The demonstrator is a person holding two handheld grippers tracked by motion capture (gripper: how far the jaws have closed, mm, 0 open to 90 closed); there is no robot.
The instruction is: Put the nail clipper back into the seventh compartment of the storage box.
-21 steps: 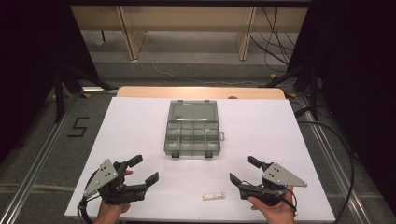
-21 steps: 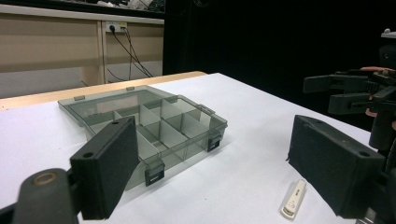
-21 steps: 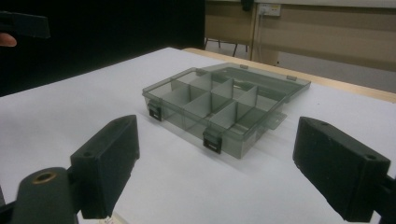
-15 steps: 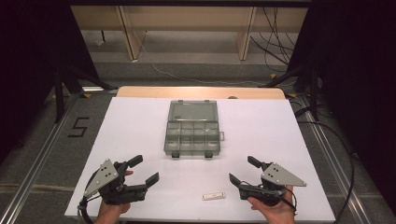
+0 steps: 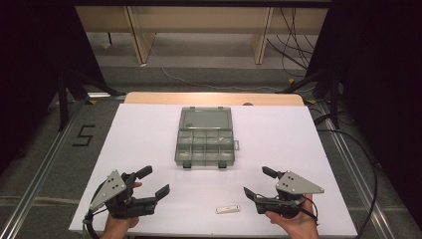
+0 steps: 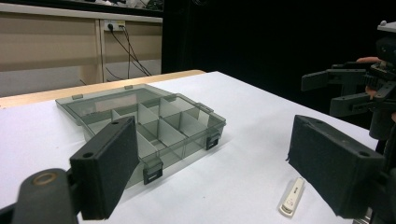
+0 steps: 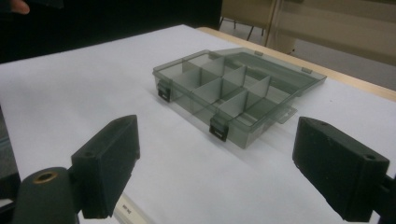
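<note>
A clear grey compartment box (image 5: 204, 144) lies open at the middle of the white table (image 5: 139, 144), its lid folded back and its cells empty; I also see the box (image 6: 149, 126) in the left gripper view and the box (image 7: 233, 95) in the right gripper view. A small white stick-shaped object (image 5: 228, 209) lies near the front edge between the grippers; the same white object (image 6: 291, 198) sits ahead of the left jaws. My left gripper (image 5: 154, 182) is open at front left, holding nothing. My right gripper (image 5: 259, 183) is open at front right, also holding nothing.
The table's wooden far edge (image 5: 214, 98) borders a floor with cables (image 5: 293, 35) and wooden furniture legs (image 5: 137, 35). A black mark "5" (image 5: 82, 135) is on the floor at left. Metal rails (image 5: 348, 154) run along both sides.
Both grippers have stayed nearly still; the left one has shifted very slightly. The box and the white object have not moved.
</note>
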